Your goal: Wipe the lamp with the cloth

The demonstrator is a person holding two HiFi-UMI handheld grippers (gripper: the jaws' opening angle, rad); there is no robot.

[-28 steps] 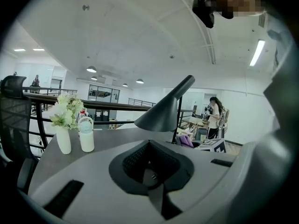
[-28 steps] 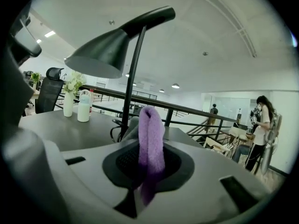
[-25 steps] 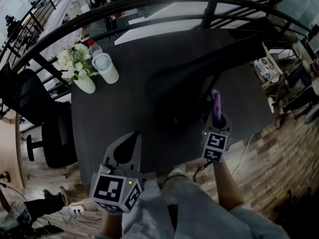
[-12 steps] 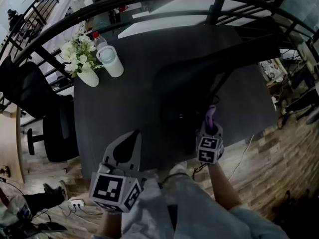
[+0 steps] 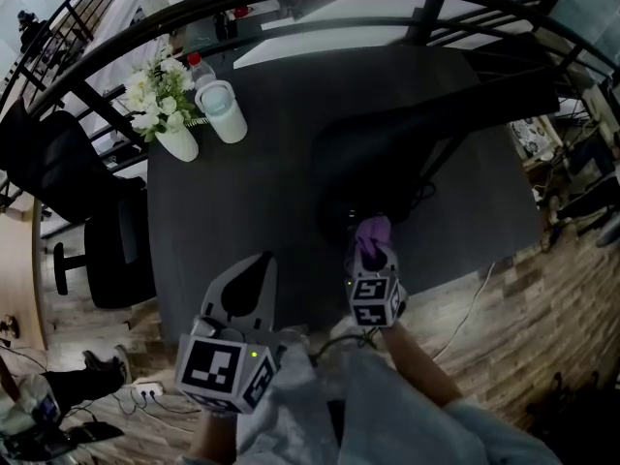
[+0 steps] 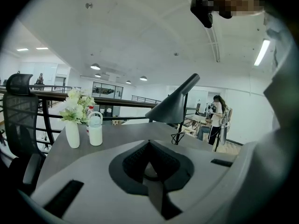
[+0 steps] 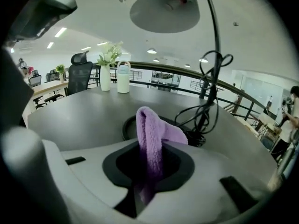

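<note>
A black desk lamp stands on the dark table [image 5: 242,201], its cone shade [image 5: 387,148] over the table's middle and its round base [image 5: 337,223] near the front. My right gripper [image 5: 371,250] is shut on a purple cloth [image 5: 371,231] just at the near side of that base. In the right gripper view the cloth [image 7: 150,134] sticks up from the jaws, the base [image 7: 128,127] lies right behind it and the shade [image 7: 164,8] hangs overhead. My left gripper [image 5: 252,264] hovers at the table's front edge, shut on nothing, away from the lamp [image 6: 174,107].
A vase of white flowers [image 5: 167,124], a white bottle [image 5: 221,112] and a red-capped bottle [image 5: 197,66] stand at the far left corner. The lamp's cable [image 7: 201,120] coils beside the pole. An office chair [image 5: 82,211] stands left of the table; a railing runs behind it.
My right gripper has carried the cloth left and towards me, from right of the lamp pole to the front of the lamp base. The left gripper has stayed put.
</note>
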